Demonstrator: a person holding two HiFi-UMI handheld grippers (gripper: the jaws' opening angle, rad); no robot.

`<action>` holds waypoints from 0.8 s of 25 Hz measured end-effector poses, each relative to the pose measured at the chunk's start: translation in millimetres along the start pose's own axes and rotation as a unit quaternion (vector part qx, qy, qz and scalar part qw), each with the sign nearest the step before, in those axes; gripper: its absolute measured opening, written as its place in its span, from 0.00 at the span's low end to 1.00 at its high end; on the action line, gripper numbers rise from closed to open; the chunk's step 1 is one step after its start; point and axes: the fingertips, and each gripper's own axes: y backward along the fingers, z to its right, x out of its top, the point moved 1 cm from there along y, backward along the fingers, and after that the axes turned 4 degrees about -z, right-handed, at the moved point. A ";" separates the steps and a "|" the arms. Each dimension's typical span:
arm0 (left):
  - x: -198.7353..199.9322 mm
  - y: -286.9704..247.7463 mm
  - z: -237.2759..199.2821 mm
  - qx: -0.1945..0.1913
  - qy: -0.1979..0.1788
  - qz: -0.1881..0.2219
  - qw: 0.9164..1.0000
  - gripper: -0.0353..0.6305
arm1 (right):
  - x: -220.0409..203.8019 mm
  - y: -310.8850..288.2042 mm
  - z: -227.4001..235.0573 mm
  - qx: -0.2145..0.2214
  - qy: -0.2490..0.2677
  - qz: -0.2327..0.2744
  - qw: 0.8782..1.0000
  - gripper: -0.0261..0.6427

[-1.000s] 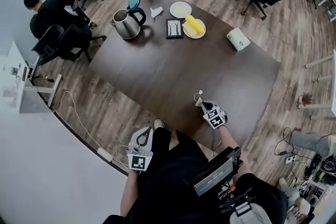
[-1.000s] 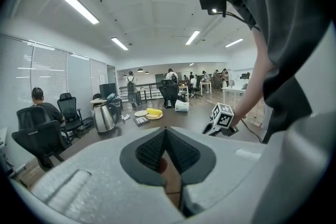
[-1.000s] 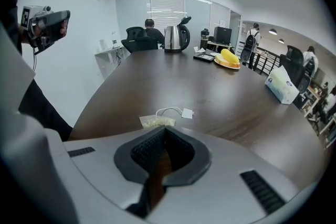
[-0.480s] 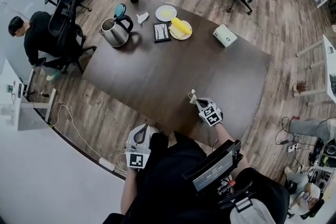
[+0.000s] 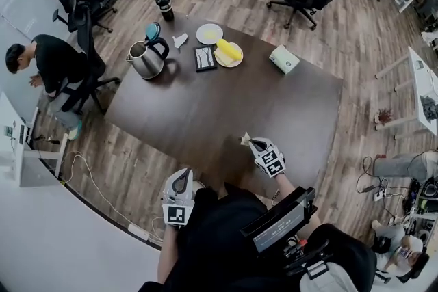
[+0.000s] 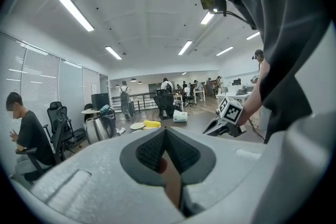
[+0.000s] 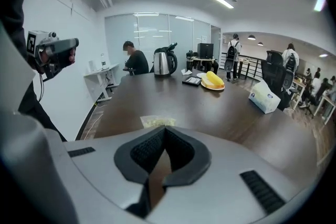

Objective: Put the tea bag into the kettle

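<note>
The main risk is the long carry. The right hand-held gripper [image 5: 250,143] has its jaws closed on the tea bag [image 5: 243,139]. They pinch only its near edge, so most of the pale bag sticks out beyond the tips, as the right gripper view shows [image 7: 157,121]. With so shallow a hold, a quick swing across the bench [image 5: 205,106] could shake the bag loose, and it would drop onto the wood short of the target.

The kettle [image 5: 145,59] stands at the far left corner of the bench, well apart from the bag, which hangs over the near edge, right of centre. The teal lid [image 5: 152,31] looks raised, but the mouth is small from here. A flat bag brought in tilted could catch on the rim or on the lid and fall outside.

The 2 plates [image 5: 217,44] and other small things lie just right of the kettle, so a wide approach from that side could knock them.

The left hand-held gripper [image 5: 183,176] has its jaws together on nothing and is held low off the near edge. The kettle is therefore unsteadied, and a bump could shift it.
</note>
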 end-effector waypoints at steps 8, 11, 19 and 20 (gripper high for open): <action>-1.5 -4.7 -7.6 -0.014 0.006 0.010 1.000 0.06 | 38.2 31.1 -29.7 0.004 -0.044 0.069 0.997 0.05; -3.1 -9.1 -9.6 -0.027 -0.010 0.012 1.000 0.06 | 60.3 41.5 -43.1 0.005 -0.049 0.100 0.994 0.05; -2.2 -10.0 -17.7 -0.042 -0.003 0.011 0.999 0.06 | 114.4 60.8 -80.9 0.045 -0.092 0.174 0.979 0.05; -4.4 -7.9 -19.9 -0.042 -0.001 0.011 0.999 0.06 | 121.1 61.4 -86.0 0.055 -0.107 0.184 0.976 0.05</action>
